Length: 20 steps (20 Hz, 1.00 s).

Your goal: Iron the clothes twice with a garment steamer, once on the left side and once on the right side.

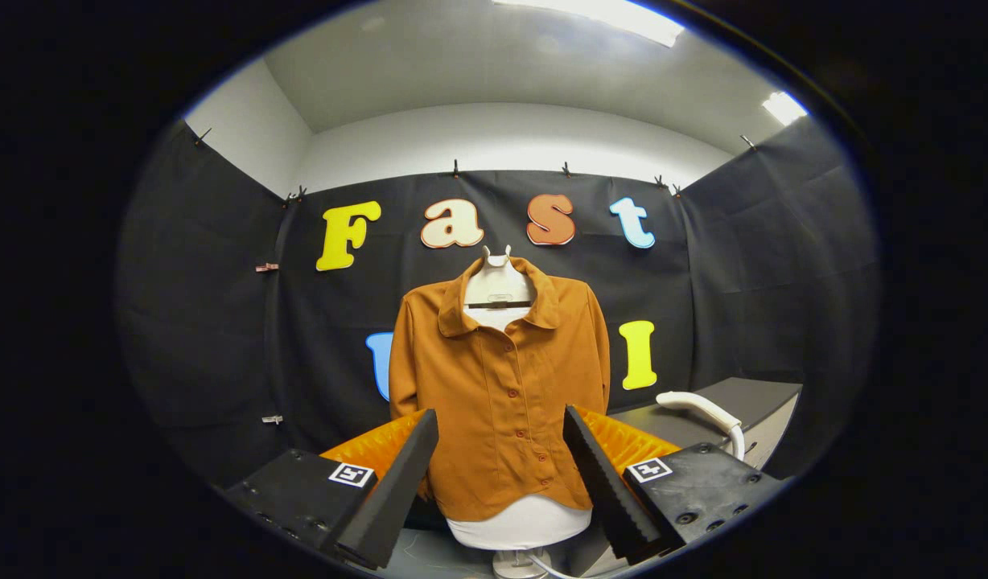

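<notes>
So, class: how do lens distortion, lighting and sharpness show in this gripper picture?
Gripper view: fisheye bends the booth's wall edges; ceiling lights blow out to white glare; the orange shirt on its mannequin is evenly lit and sharp; the open hand-held gripper frames it, and its fingers loom large.

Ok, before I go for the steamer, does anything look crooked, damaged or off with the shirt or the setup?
Nothing stands out. The brown shirt hangs buttoned and fairly straight on the white mannequin. The white steamer handle rests on the dark cabinet to the shirt's right, untouched. The hand-held gripper is open and empty, the shirt beyond its fingers.
</notes>
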Each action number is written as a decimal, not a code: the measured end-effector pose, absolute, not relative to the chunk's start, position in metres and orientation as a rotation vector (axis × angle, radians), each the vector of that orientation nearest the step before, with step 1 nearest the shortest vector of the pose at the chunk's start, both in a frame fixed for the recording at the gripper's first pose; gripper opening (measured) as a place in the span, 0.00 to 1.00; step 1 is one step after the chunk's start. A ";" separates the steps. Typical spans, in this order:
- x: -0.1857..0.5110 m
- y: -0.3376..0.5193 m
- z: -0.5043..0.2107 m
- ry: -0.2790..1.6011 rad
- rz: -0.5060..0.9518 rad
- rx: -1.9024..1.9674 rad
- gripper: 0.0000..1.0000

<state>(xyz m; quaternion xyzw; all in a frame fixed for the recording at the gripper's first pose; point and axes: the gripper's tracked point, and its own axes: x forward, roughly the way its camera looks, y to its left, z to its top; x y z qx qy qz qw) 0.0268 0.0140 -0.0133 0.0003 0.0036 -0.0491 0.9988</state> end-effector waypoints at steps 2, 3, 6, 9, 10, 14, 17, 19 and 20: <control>0.028 0.011 -0.020 0.023 -0.117 0.000 0.98; 0.030 0.009 -0.023 0.031 -0.125 -0.005 0.98; 0.038 0.001 -0.027 0.041 -0.141 -0.005 0.98; 0.051 -0.012 -0.031 0.042 -0.142 0.007 0.98; 0.057 -0.018 -0.032 0.044 -0.140 0.012 0.98; 0.088 -0.052 -0.032 0.035 -0.137 0.018 0.98; 0.113 -0.088 -0.030 0.039 -0.141 0.023 0.98; 0.128 -0.114 -0.033 0.050 -0.150 0.025 0.98; 0.135 -0.127 -0.034 0.057 -0.152 0.027 0.98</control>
